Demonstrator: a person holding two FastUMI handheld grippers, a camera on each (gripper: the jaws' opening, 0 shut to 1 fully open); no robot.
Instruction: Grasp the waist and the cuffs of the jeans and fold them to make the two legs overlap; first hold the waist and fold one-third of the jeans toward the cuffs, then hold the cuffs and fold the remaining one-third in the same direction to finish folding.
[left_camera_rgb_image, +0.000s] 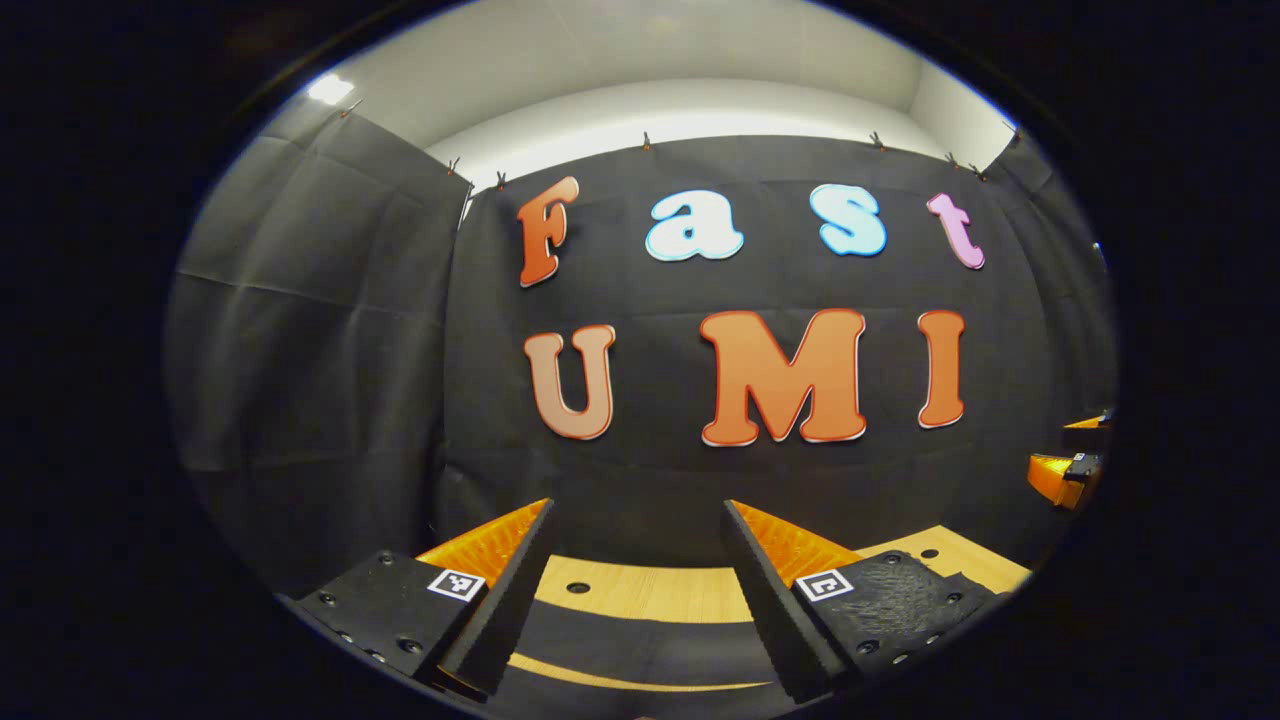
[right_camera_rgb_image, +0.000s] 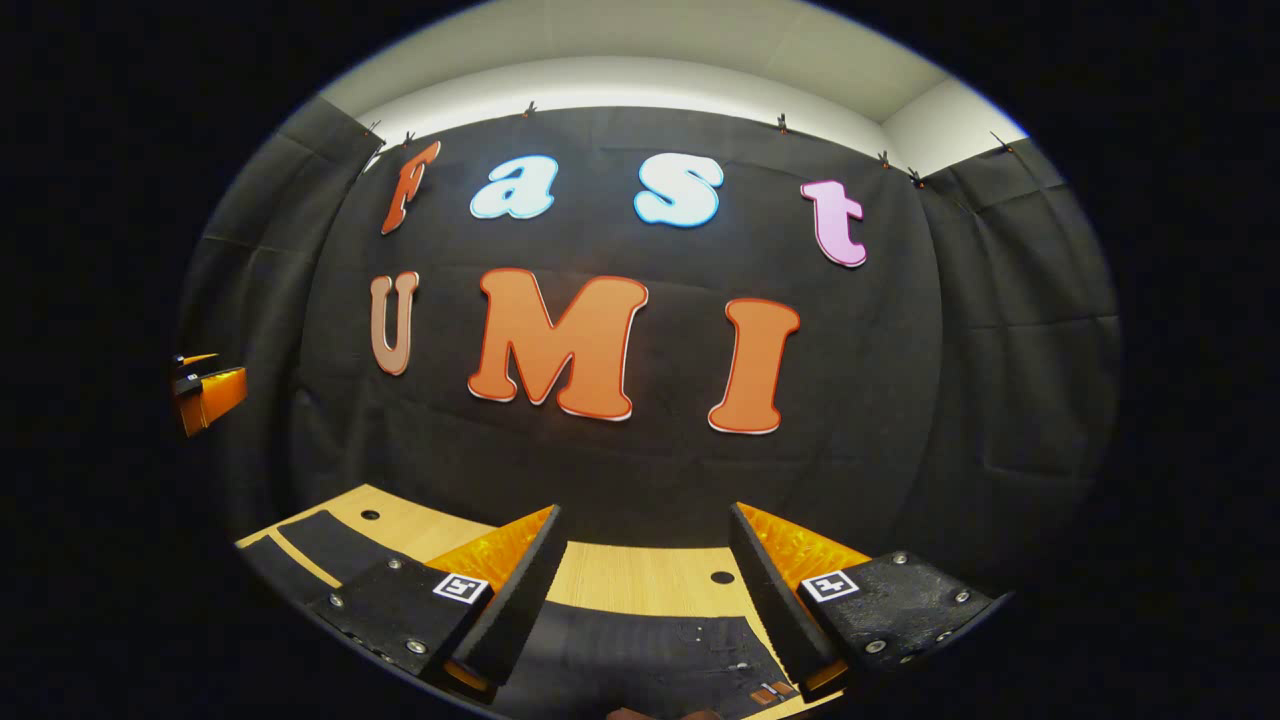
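Both tools are wide open with nothing between their fingers: left tool (left_camera_rgb_image: 640, 540), right tool (right_camera_rgb_image: 645, 545). The dark jeans (right_camera_rgb_image: 650, 650) lie flat on the wooden table (right_camera_rgb_image: 640, 580) right under them, mostly cut off at the bottom edge. There's a small tag near the waist, too tiny to read.

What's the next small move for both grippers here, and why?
Probably tilt and lower both toward the table. The left gripper and right gripper are both open, holding nothing and aimed at the booth wall. The dark jeans lie low on the wooden table, beneath the fingers, with what looks like the waist under the right gripper. Nothing is grasped yet.
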